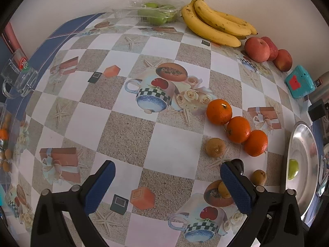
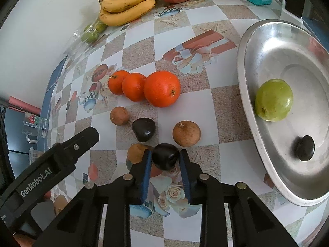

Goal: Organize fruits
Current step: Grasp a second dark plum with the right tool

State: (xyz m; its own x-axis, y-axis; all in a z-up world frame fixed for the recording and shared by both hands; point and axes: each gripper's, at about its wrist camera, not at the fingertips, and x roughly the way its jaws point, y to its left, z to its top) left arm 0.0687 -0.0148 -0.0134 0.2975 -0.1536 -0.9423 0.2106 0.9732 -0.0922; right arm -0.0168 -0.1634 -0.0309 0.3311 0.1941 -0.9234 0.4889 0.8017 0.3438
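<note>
My right gripper point(image 2: 165, 154) is shut on a small dark fruit point(image 2: 165, 158), its blue pads pressing both sides just above the tablecloth. A second dark fruit point(image 2: 143, 129) and three brown fruits point(image 2: 186, 133) lie close ahead of it, with three oranges point(image 2: 161, 88) in a row beyond. To the right, a steel plate point(image 2: 244, 94) holds a green fruit point(image 2: 274, 99) and another dark fruit point(image 2: 305, 148). My left gripper point(image 1: 167, 165) hangs open over the bare cloth, left of the oranges point(image 1: 238, 129) and a brown fruit point(image 1: 214, 147), with nothing between its fingers.
Bananas point(image 1: 216, 24), reddish round fruits point(image 1: 257, 49) and a teal box point(image 1: 300, 82) line the far wall. A clear plastic tub of green fruits point(image 1: 156, 12) sits at the back. A glass mug point(image 1: 18, 76) stands at the table's left edge.
</note>
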